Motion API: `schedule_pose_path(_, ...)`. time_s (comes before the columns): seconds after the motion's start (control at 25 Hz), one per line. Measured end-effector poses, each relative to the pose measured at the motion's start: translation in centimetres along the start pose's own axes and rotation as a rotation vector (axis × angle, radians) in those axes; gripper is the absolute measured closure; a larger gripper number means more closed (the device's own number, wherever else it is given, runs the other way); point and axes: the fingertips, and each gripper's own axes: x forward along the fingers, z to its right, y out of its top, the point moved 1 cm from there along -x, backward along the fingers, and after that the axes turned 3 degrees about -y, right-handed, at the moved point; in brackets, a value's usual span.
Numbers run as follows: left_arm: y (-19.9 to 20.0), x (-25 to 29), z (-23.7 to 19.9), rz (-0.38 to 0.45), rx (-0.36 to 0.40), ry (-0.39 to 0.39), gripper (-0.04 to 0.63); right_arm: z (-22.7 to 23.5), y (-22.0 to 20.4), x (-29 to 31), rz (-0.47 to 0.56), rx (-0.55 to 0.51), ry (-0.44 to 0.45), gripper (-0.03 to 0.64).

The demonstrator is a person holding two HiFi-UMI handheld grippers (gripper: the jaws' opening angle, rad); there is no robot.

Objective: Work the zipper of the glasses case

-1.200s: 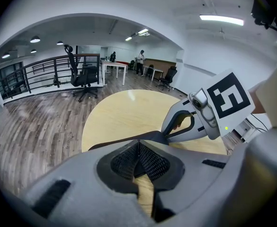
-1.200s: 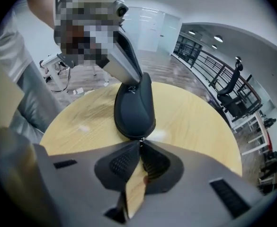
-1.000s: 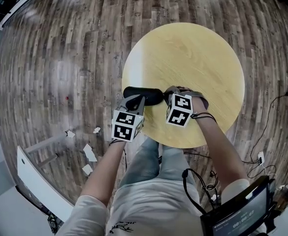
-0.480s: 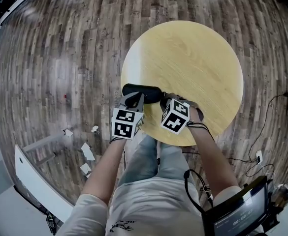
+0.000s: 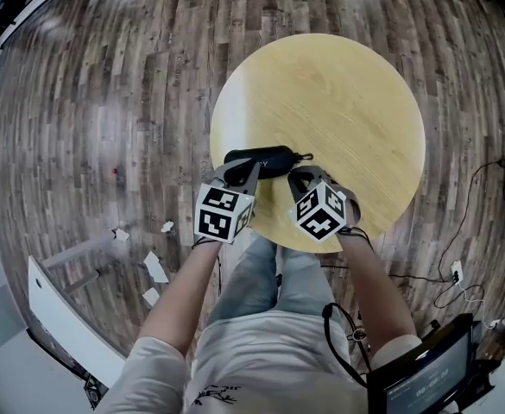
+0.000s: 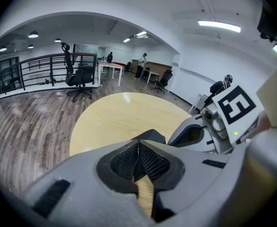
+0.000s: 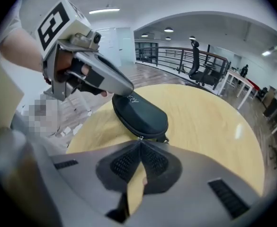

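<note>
Black glasses case (image 5: 259,159) just beyond clenched left fingers (image 6: 123,162) and clenched right fingers (image 7: 125,163)

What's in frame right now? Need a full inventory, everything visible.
round wooden table: one, pale yellow, centre.
zippered glasses case: one, black, near edge of the table.
zipper pull: one, black, at the case's right end.
plank floor: grey-brown, all around.
paper scraps: several, white, floor at left.
flat panel: one, white, floor lower left.
cables: a few, black, floor at right.
office chair: one, black, beyond the table.
left gripper: one, grey, jaws together, tips at the case's left end.
right gripper: one, grey, jaws together, tips by the case's right end.
forearms: two, bare, behind the grippers.
</note>
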Motion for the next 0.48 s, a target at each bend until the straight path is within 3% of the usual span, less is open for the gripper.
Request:
schedule_pose_path(0.28,2.3,2.4,3.7,-0.028,0.081,-0.128,0.594,6.0,-3.7,-1.0,-0.012,-0.301,0.068,0.618)
schedule_pose_path(0.48,1.8,5.9,6.1,-0.171,0.186,-0.218,0.594,7.2,-4.5,-0.8,-0.02,-0.333,0.076,0.618)
